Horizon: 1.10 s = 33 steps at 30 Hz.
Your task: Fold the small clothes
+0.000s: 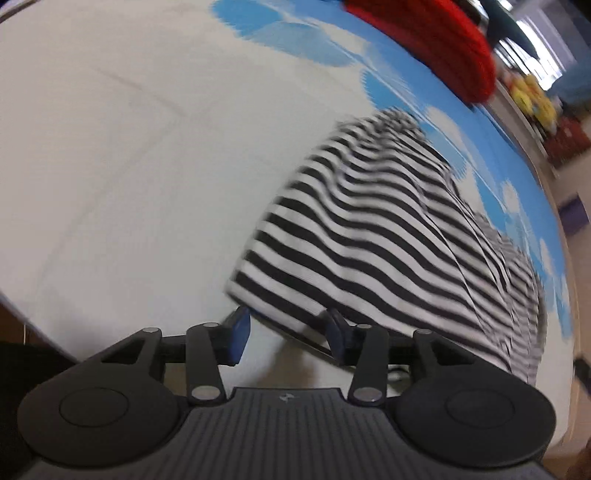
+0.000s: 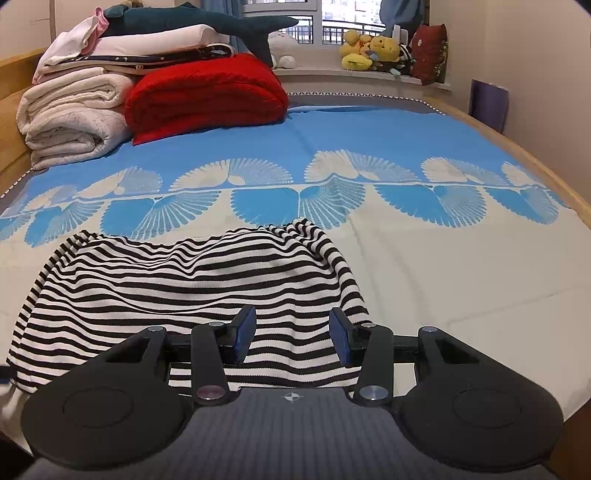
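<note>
Camera placement: both wrist views low over the bed.
Your left view tilts, close, looking across the striped garment (image 1: 369,236) toward the red blanket (image 1: 436,44). Your right view sits level, facing the window (image 2: 314,22); both share garment and blanket.

Blue-and-cream bedspread (image 2: 424,258) over bed; striped garment (image 2: 184,288) rumpled near; red blanket (image 2: 207,96), folded white blankets (image 2: 70,118) far left.

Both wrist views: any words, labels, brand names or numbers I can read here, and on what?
No readable text in either view.
left gripper body: a small pale emblem, not lettering, too blurred to read.
right gripper body: a small crosshair-like mark, no words.
striped garment: no label or tag showing.
bedspread: fan pattern only, no writing.
</note>
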### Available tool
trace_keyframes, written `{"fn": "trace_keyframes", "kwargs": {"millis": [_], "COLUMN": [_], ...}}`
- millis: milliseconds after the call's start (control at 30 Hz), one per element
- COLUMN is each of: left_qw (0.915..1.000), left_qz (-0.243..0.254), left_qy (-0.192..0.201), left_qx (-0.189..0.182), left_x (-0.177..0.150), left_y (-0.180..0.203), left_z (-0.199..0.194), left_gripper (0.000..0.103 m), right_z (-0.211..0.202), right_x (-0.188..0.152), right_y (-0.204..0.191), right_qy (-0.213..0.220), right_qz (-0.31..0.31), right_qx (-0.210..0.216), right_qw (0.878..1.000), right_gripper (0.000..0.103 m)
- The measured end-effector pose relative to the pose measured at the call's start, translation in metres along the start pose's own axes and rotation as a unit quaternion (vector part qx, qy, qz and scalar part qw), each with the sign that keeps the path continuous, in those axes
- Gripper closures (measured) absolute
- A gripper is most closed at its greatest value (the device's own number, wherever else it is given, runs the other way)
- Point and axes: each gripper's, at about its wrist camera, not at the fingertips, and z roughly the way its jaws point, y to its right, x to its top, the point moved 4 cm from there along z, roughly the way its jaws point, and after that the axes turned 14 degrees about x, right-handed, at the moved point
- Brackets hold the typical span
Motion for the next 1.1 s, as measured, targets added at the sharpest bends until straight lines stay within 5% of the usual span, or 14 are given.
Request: {"fn": "trace_keyframes", "kwargs": {"millis": [233, 433, 867, 1100], "left_qw": [0.9926, 0.9858, 0.9961, 0.9975], "left_qz": [-0.105, -0.135, -0.074, -0.052], "left_qy": [-0.049, -0.071, 0.003, 0.020], "left_qx": [-0.038, -0.071, -0.048, -0.043], "left_x": [0.006, 0.006, 0.020, 0.023], "left_y": [-0.035, -0.030, 0.000, 0.001], "left_z": [0.005, 0.014, 0.025, 0.025], "left_gripper": [0.054, 0.054, 0.057, 0.096], "right_z": [-0.003, -0.001, 0.008, 0.016], "right_x": [0.001, 0.001, -0.004, -0.006], "right_y": [-0.001, 0.003, 0.000, -0.001], "right_qy": [0.005, 0.004, -0.014, -0.024], "right_qz": [-0.002, 0.010, -0.007, -0.004], "right_qx": [0.002, 0.000, -0.013, -0.018], "right_qw": [1.000, 1.000, 1.000, 1.000], "right_gripper": [0.058, 0.058, 0.058, 0.058]}}
